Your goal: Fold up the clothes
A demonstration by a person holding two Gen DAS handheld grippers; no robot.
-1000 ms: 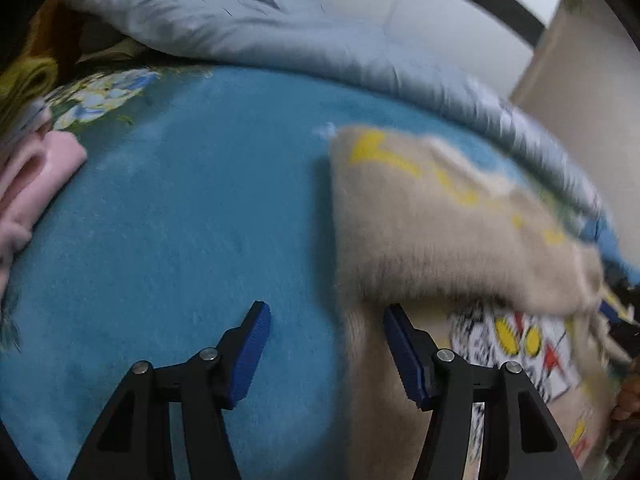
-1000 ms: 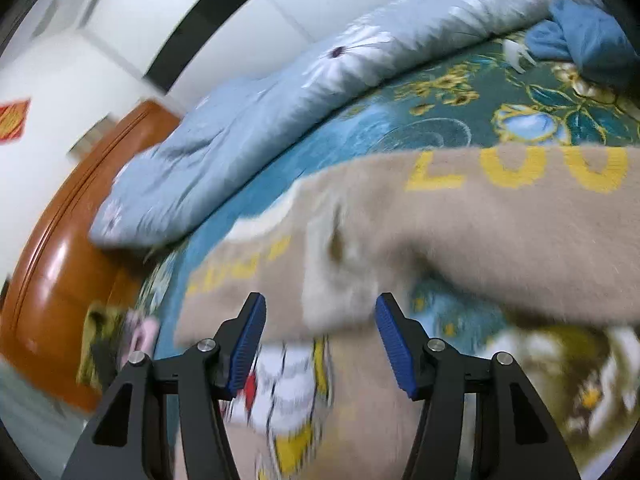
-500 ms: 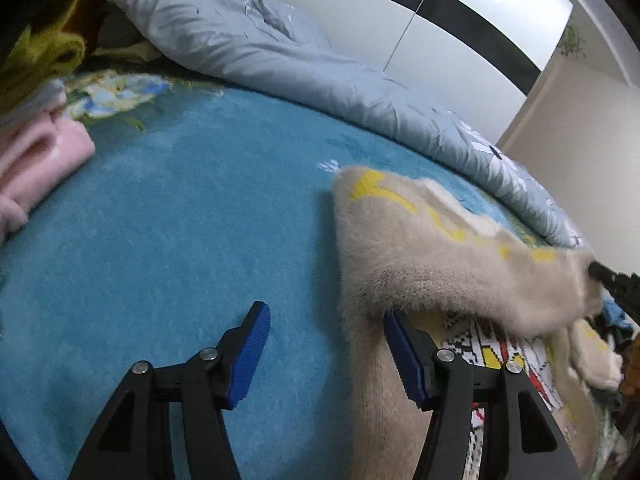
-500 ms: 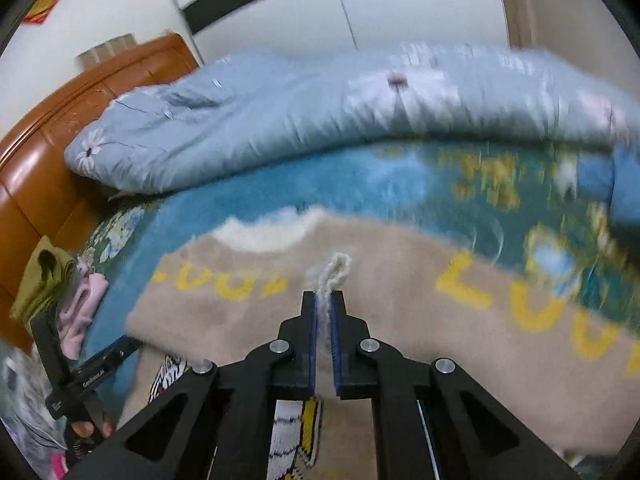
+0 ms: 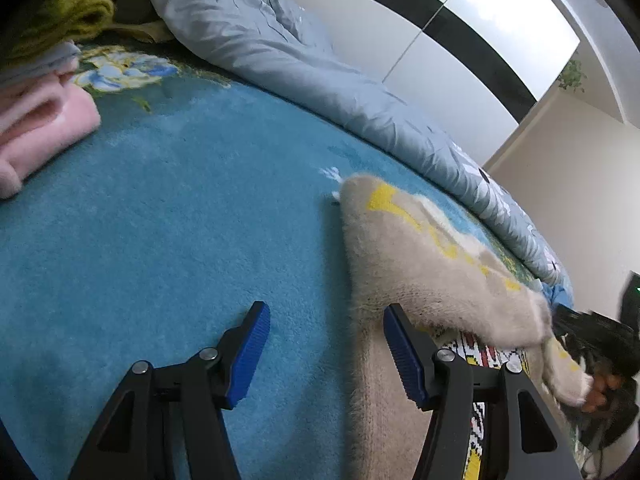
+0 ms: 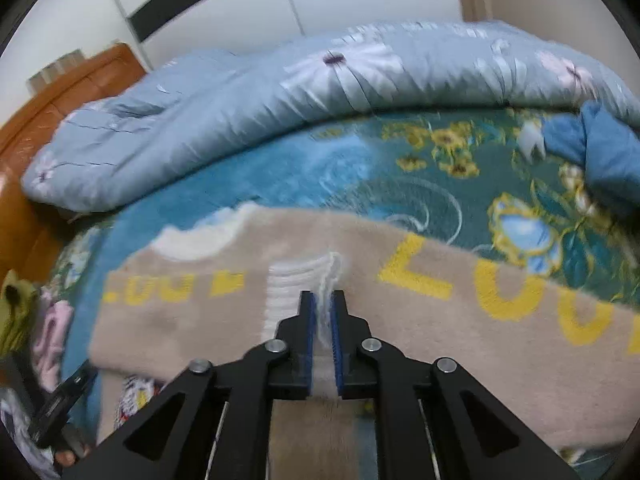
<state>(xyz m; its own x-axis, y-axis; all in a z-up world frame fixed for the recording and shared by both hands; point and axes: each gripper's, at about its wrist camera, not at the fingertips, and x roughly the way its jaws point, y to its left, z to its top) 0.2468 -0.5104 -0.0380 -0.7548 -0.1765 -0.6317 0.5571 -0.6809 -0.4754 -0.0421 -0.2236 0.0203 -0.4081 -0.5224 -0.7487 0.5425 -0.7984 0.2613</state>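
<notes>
A beige fuzzy sweater (image 5: 420, 264) with yellow letters lies on the blue bed blanket (image 5: 180, 240). In the left wrist view my left gripper (image 5: 324, 346) is open and empty, low over the blanket, its right finger at the sweater's left edge. In the right wrist view my right gripper (image 6: 322, 312) is shut on the white ribbed cuff (image 6: 298, 280) of the sweater's sleeve, held over the sweater's body (image 6: 460, 340). The right gripper also shows at the far right of the left wrist view (image 5: 576, 320).
A rumpled light-blue quilt (image 5: 280, 40) runs along the bed's far side. Folded pink clothes (image 5: 36, 128) lie at the left, with yellow-green fabric (image 5: 72, 12) behind. A blue garment (image 6: 604, 156) lies at the right. An orange wooden headboard (image 6: 48, 112) stands at the left.
My right gripper was open over the sweater, then shut on the sleeve cuff and carried it across the sweater's body. My left gripper stayed open and tilted up slightly.
</notes>
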